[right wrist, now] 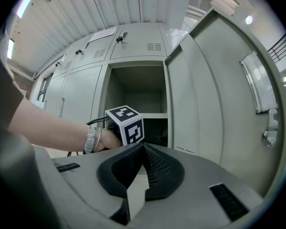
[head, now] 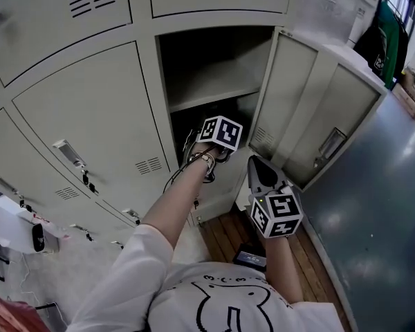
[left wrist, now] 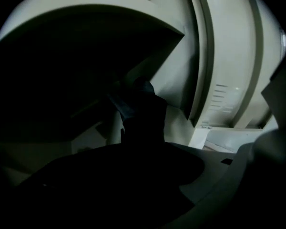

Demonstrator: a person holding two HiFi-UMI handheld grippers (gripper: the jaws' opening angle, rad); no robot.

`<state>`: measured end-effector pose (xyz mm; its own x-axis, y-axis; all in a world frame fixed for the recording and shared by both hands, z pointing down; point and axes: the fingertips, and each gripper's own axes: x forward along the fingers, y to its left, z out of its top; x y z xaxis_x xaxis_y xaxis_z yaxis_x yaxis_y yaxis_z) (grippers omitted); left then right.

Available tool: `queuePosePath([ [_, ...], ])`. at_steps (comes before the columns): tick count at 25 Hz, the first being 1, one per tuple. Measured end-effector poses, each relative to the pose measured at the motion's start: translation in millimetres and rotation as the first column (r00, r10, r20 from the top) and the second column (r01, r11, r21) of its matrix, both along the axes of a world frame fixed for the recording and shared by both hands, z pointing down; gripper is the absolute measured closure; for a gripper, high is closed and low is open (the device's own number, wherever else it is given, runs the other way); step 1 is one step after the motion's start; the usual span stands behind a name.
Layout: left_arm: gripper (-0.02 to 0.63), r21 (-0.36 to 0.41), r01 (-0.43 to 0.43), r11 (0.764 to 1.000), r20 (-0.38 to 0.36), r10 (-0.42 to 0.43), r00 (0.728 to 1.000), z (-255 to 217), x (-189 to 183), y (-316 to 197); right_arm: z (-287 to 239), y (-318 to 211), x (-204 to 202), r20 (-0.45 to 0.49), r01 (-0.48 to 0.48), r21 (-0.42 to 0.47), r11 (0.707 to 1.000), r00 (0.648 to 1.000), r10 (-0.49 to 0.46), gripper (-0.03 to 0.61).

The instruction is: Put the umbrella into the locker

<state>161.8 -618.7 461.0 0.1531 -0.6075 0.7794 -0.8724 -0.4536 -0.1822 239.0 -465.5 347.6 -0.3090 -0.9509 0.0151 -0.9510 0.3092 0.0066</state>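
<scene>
Right now we have the cream-coloured metal locker (head: 214,81) standing open, its tall door (head: 311,109) out to the right and a flat shelf (head: 211,97) crossing the compartment partway up. Our left hand-held gripper (head: 220,135) reaches into the dark space below that shelf. From above, only its marker cube and the hand behind it show, with a thin bracelet (head: 206,159) round the wrist.

Looking along this gripper, we find almost everything in shadow. A dark, folded umbrella (left wrist: 142,111) with a faint bluish crease rises upright straight ahead, inside the lower compartment. Pale metal shows beside it, and the inner face of the door is to its right. Its lower end merges with the black mass of the jaws, and we cannot tell whether they press on it or stand apart from it.

Our right hand-held gripper (right wrist: 143,146) is outside the locker, near the left one and just in front of the door's lower part, pointing towards the opening. Its two black ribbed pads (right wrist: 157,163) meet at their tips with nothing between them, so it is closed and empty.

Below, we see brown wooden floorboards (head: 225,237) beside a grey-blue floor (head: 373,213).
</scene>
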Motion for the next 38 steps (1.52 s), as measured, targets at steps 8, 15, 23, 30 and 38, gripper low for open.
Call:
queuePosePath([
  [8, 0.328, -0.044, 0.051, 0.998, 0.065, -0.048, 0.997, 16.9, -15.4, -24.8, 5.6, -6.3, 4.4, -0.003, 0.000, -0.016, 1.000, 1.000, 0.000, 0.561],
  [15, 0.325, -0.025, 0.026, 0.999, 0.185, -0.021, 0.982, 21.8, -25.3, -46.7, 11.2, -12.4, -6.2, -0.020, 0.018, -0.029, 0.999, 1.000, -0.019, 0.561],
  [23, 0.318, -0.079, -0.014, 0.997, 0.178, 0.028, 0.984, 24.5, -25.0, -59.7, 18.1, -18.4, -13.6, -0.025, 0.020, -0.048, 0.999, 0.999, -0.021, 0.561],
  [30, 0.250, -0.013, -0.053, 0.999, 0.224, 0.054, 0.973, 19.1, -29.1, -63.4, 21.5, -18.3, -21.5, -0.032, 0.032, -0.061, 0.998, 0.999, -0.034, 0.561],
  [38, 0.141, 0.117, -0.063, 0.991, 0.301, 0.025, 0.953, 8.7, -32.8, -63.9, 20.1, -11.3, -22.8, -0.039, 0.032, -0.060, 0.998, 0.999, -0.034, 0.561],
])
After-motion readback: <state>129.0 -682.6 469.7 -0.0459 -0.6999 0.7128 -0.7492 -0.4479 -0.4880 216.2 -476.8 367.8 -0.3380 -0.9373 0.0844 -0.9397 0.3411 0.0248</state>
